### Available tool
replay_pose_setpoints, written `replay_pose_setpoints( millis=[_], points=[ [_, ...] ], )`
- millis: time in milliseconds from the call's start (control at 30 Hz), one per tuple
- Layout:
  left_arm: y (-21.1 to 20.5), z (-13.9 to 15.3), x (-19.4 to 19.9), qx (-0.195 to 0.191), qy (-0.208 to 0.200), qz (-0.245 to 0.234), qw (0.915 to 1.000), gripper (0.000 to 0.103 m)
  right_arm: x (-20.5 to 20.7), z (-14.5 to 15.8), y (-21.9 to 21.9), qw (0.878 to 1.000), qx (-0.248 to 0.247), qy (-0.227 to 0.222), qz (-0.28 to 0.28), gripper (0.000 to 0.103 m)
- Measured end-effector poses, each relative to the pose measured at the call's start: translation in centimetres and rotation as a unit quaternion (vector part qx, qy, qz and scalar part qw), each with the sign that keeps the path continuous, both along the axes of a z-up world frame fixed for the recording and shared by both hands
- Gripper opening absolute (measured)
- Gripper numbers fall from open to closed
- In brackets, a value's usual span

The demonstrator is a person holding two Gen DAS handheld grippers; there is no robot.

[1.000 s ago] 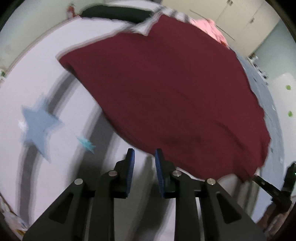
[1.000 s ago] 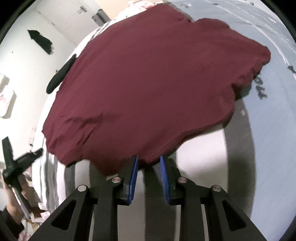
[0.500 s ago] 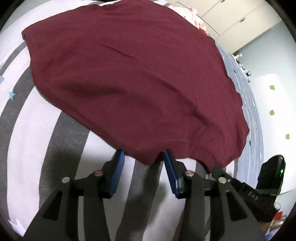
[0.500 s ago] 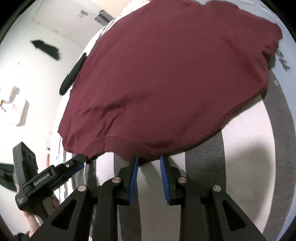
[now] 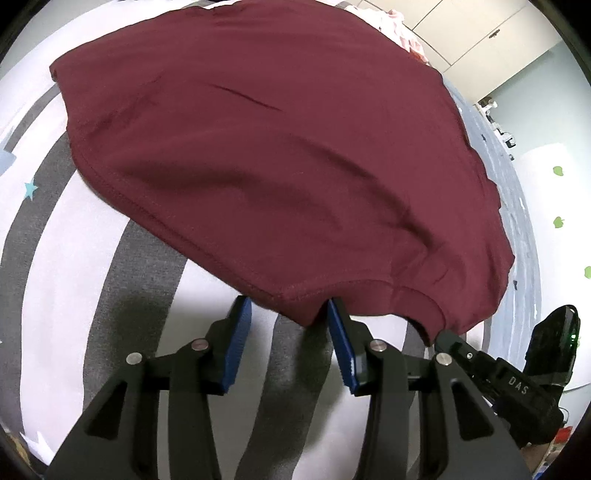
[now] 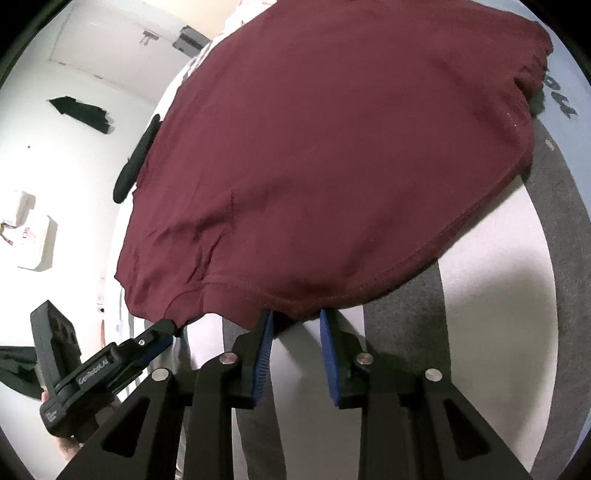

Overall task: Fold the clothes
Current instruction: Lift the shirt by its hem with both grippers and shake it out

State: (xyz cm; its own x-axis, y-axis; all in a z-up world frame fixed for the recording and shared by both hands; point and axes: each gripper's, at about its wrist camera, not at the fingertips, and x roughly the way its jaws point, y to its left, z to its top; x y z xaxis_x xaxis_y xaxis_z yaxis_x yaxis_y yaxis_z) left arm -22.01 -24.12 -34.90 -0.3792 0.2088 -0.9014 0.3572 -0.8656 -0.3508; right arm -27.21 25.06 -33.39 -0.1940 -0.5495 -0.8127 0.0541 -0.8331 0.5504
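1. A bed (image 5: 92, 295) carries everything, its cover striped white and grey (small blue stars near the left edge).
2. A maroon shirt (image 5: 277, 147) lies spread flat on it, stitched hem nearest.
3. Pink clothing (image 5: 402, 33) lies beyond the shirt.

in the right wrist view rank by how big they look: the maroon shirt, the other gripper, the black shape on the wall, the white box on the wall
1. maroon shirt, fills most of the view
2. left gripper, though it looms because it is near the camera
3. black shape and white box on the wall look about alike, so I won't rank them
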Motion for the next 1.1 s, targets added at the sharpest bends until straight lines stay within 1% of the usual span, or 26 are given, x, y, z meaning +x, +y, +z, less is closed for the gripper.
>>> replay_pose_setpoints(
  millis=[33,100,133,167,233,267,300,333,367,433,467,533,600,733,800,900,1000,1033,1100],
  points=[
    [0.1,-0.1,0.0,-0.003,-0.002,0.000,1.0000,0.040,-0.1,-0.1,-0.2,1.000,0.004,-0.001,0.000,0.025],
    [0.2,-0.2,-0.1,-0.007,-0.004,0.001,1.0000,0.047,-0.2,-0.1,-0.5,1.000,-0.001,-0.001,-0.002,0.032],
    [0.4,-0.2,-0.4,-0.006,-0.004,0.002,1.0000,0.054,-0.2,0.0,-0.6,1.000,-0.003,-0.002,-0.002,0.043],
    [0.5,-0.3,-0.6,-0.007,-0.004,0.003,1.0000,0.054,-0.3,-0.1,-0.7,1.000,-0.010,0.001,0.000,0.050],
    [0.7,-0.2,-1.0,-0.017,-0.007,0.003,0.9998,0.052,-0.4,0.2,-1.3,1.000,0.002,0.012,0.004,0.051],
    [0.7,-0.2,-1.2,-0.022,-0.009,0.005,0.9997,0.043,-0.5,0.4,-1.6,1.000,0.010,0.019,0.007,0.050],
    [0.3,-0.2,-1.2,-0.028,-0.013,0.012,0.9995,0.036,-0.6,0.4,-1.6,1.000,0.014,0.024,0.004,0.047],
    [-0.1,-0.3,-1.2,-0.027,-0.018,0.017,0.9993,0.026,-0.7,0.5,-1.5,1.000,0.017,0.025,-0.002,0.037],
    [-0.4,-0.4,-1.1,-0.022,-0.018,0.017,0.9995,0.021,-0.9,0.4,-1.3,1.000,0.016,0.026,-0.005,0.025],
    [-0.8,-0.2,-0.9,-0.016,-0.013,0.005,0.9998,0.016,-1.2,0.4,-0.9,0.999,0.016,0.027,-0.010,0.017],
    [-0.9,-0.2,-0.8,-0.014,-0.012,-0.002,0.9998,0.013,-1.0,0.6,-1.0,0.999,0.019,0.031,-0.003,0.015],
    [-0.8,0.2,-0.3,-0.020,-0.012,-0.018,0.9996,0.010,-0.8,1.0,-1.2,0.999,0.026,0.039,0.010,0.013],
    [-0.7,0.5,0.7,-0.023,-0.013,-0.025,0.9994,0.010,-0.2,1.3,-1.2,0.999,0.029,0.040,0.021,0.012],
    [-1.0,0.7,2.0,-0.023,-0.014,-0.024,0.9994,0.008,0.6,1.8,-0.6,0.999,0.024,0.035,0.023,0.012],
    [-1.2,0.3,2.2,-0.024,-0.016,-0.024,0.9993,0.008,0.6,1.6,-0.4,0.999,0.021,0.030,0.024,0.012],
    [-1.3,-0.3,2.3,-0.028,-0.019,-0.027,0.9990,0.009,0.2,1.0,-0.6,0.999,0.020,0.018,0.028,0.014],
    [-1.7,-0.3,3.1,-0.029,-0.020,-0.033,0.9988,0.009,0.5,1.2,-0.6,0.999,0.028,0.023,0.039,0.018],
    [-1.8,-0.3,3.4,-0.032,-0.023,-0.036,0.9986,0.009,0.6,1.2,-0.6,0.998,0.031,0.025,0.043,0.021],
    [-2.0,-0.2,4.3,-0.037,-0.031,-0.045,0.9978,0.009,1.1,1.5,-0.5,0.997,0.041,0.025,0.057,0.022]
  ],
)
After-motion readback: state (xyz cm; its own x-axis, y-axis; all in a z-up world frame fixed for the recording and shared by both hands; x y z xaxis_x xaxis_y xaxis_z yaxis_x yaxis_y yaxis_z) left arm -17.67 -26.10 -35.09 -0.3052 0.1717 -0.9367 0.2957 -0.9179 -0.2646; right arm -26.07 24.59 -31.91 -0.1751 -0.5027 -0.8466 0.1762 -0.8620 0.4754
